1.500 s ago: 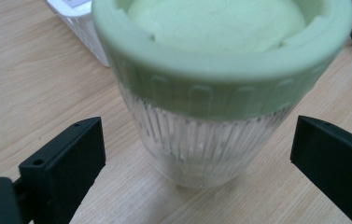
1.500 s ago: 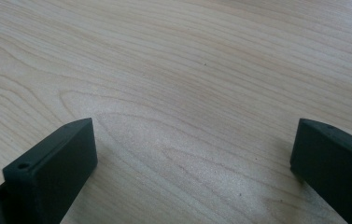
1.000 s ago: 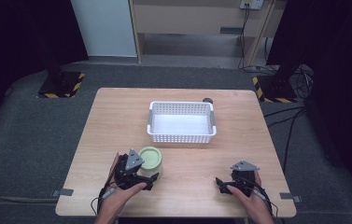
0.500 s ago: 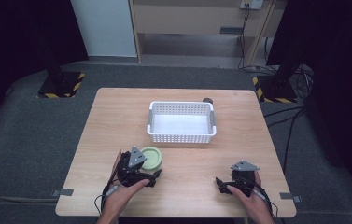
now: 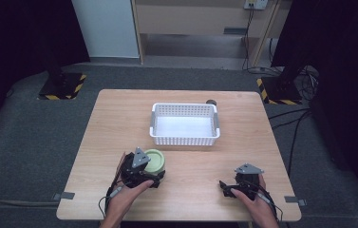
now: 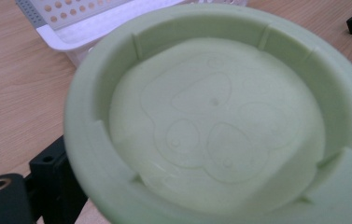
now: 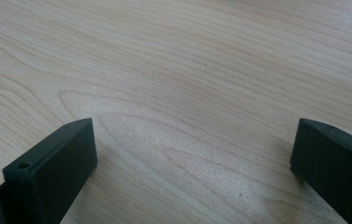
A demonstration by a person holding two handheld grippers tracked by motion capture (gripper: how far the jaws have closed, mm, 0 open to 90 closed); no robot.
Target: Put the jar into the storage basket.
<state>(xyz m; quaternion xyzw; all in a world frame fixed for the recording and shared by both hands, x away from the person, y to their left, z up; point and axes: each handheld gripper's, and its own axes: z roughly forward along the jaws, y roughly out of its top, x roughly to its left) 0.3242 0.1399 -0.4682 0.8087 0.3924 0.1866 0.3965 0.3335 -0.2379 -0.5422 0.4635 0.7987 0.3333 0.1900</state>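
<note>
Since a second ago your left gripper (image 5: 152,172) has slid onto the cup (image 5: 154,160); cup at 7 o'clock of the basket (image 5: 184,140), near the table's (image 5: 110,123) front edge. Grasp step: jaws look pinched on the cup, mouth up, axis vertical. Next, lift it level. Right gripper (image 5: 227,186) rests spread wide

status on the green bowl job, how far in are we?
Early. Done: the left gripper has reached the green bowl, one jaw beside its wall. In hand: the grasp; whether it is clamped, I can't tell. Left: the bowl sits on the table, the white basket looks empty, so probably lift and place. The right gripper rests open.
</note>
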